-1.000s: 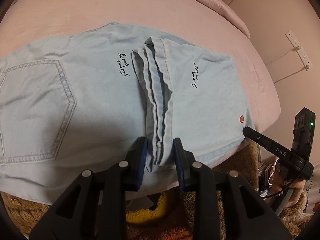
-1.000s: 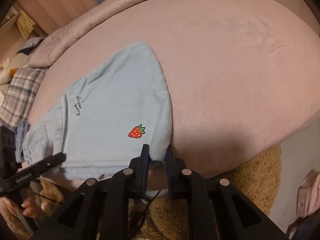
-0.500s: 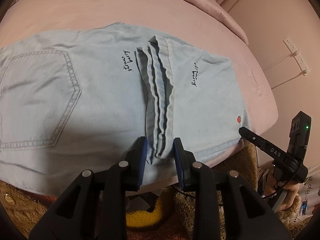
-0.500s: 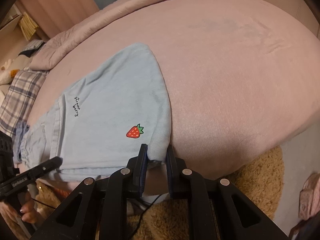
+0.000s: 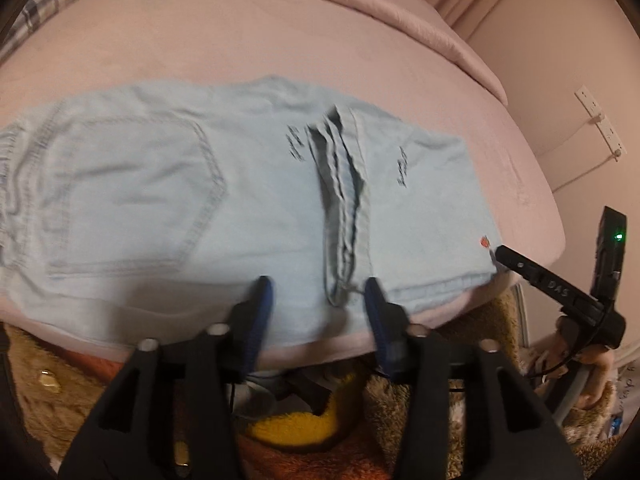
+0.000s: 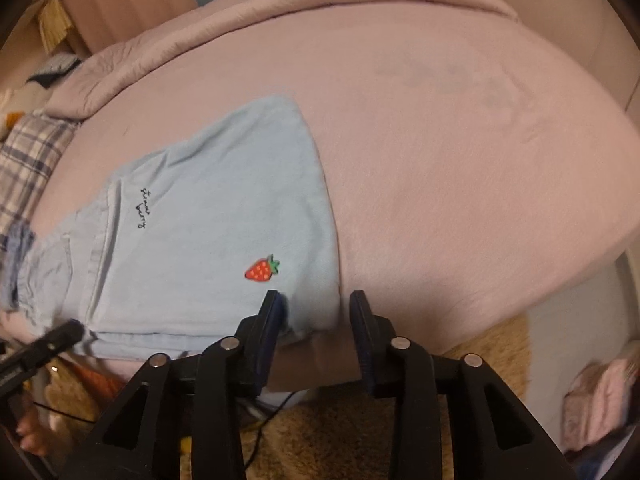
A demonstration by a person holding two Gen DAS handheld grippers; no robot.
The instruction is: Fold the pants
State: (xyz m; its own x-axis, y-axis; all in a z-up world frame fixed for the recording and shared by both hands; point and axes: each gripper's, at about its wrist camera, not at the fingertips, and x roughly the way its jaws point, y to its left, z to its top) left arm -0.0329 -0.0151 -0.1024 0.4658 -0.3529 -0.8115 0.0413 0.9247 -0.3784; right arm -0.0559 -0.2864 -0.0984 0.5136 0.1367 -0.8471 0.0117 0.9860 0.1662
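Two tools in play here and both have their jaws spread wide with nothing pinched between them. The left tool (image 5: pixel 316 292) sits at the near edge of the bed (image 5: pixel 280 40), its blue-padded fingertips (image 5: pixel 262 292) either side of the bunched hem stack (image 5: pixel 340 200) without actually touching it as far as I can see. The pants (image 5: pixel 160 192), light blue denim, are lying flat on the pink bed cover, folded over so the leg ends land on top around the middle, with a back pocket (image 5: pixel 128 196) facing up on the left side. The left view is a bit blurry, so the small black script print (image 5: pixel 296 144) isn't readable there. From the right wrist, the right tool (image 6: pixel 316 312) is parked at the pants' (image 6: pixel 208 240) near corner, jaws apart, the left pad just at the fabric edge and the other one over bare pink bed (image 6: pixel 440 160). A little red strawberry patch (image 6: pixel 262 270) sits just beyond that left pad. The left tool (image 6: pixel 44 344) pokes in at the lower left of that view. There's a tan fluffy rug (image 6: pixel 480 352) on the floor below the bed, and a plaid pillow (image 6: pixel 28 160) off to the far left.
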